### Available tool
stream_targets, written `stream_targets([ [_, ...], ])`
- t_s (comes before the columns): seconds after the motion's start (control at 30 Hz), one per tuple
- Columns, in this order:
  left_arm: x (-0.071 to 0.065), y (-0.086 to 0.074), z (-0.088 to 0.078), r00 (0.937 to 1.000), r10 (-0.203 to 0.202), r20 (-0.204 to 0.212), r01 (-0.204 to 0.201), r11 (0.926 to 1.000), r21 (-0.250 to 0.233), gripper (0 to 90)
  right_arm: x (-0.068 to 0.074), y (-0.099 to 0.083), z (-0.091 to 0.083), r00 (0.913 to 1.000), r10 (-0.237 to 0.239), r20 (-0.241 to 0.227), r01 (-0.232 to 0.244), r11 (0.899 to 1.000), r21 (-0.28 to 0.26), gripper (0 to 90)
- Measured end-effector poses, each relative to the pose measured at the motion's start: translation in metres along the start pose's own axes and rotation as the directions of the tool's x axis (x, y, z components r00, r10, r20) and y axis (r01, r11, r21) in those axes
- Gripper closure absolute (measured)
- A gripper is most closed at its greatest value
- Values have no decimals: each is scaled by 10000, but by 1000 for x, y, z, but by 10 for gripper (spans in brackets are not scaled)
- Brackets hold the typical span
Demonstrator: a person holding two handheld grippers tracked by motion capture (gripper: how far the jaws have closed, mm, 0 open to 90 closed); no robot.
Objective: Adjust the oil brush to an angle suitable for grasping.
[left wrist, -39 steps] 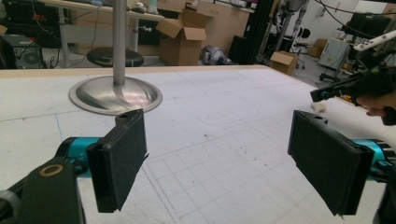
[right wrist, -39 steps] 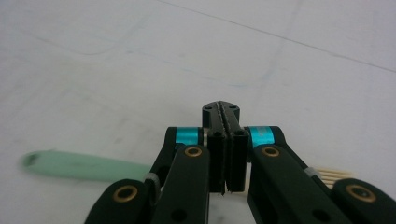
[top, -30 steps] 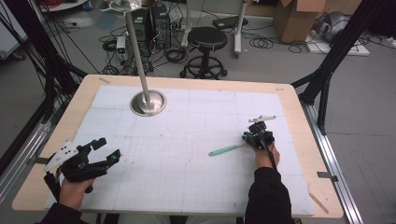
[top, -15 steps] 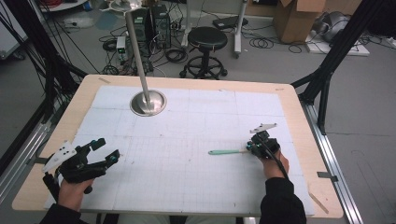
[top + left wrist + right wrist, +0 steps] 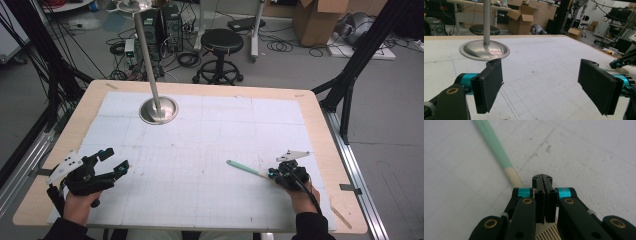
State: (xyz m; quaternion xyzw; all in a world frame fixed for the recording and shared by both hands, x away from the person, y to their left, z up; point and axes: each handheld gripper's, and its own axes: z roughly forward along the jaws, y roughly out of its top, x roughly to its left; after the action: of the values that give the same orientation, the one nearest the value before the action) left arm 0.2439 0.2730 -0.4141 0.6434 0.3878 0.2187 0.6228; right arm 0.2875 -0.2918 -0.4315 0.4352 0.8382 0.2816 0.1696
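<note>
Gripping the cream end of a green-and-cream stick [image 5: 246, 169], the right gripper [image 5: 281, 176] has its jaws clenched flat together; in the right gripper view the stick [image 5: 496, 148] runs out from under the closed jaws toward 11 o'clock, its pale end tucked beneath the left jaw, and a cream ribbed part shows just below the pads. Whether the pads pinch the stick itself or that ribbed part I cannot tell, but the two look like one piece. In the high view the stick lies on the white gridded mat [image 5: 200, 150], at about 4 o'clock from the table's [image 5: 320, 125] middle, its green tip pointing toward 10 o'clock, away from the right hand [image 5: 300, 192].

The left gripper [image 5: 111, 162] sits at about 8 o'clock on the table, well apart from the stick, held by the left hand [image 5: 80, 202]. Its jaws stand released and wide, nothing between the black pads [image 5: 487, 85]. Beyond them, at 11 o'clock on the mat, a metal pole rises from a round steel base [image 5: 158, 110].
</note>
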Motion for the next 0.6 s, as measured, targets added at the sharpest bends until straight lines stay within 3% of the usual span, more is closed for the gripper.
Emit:
stream_targets([
  [0.23, 0, 0, 0, 10000, 33, 4, -33, 10000, 37, 203, 14, -8, -7, 9998, 19, -219, -19, 10000, -6, 887],
  [0.4, 0, 0, 1, 10000, -22, 2, 22, 10000, 45, 203, 15, -17, -9, 9963, 539, -666, -570, 9974, -445, 887],
  [0.6, -1, 0, 3, 10000, -16, 35, 16, 10000, 80, 203, 21, -18, -12, 9945, 416, -964, -458, 9981, -414, 886],
])
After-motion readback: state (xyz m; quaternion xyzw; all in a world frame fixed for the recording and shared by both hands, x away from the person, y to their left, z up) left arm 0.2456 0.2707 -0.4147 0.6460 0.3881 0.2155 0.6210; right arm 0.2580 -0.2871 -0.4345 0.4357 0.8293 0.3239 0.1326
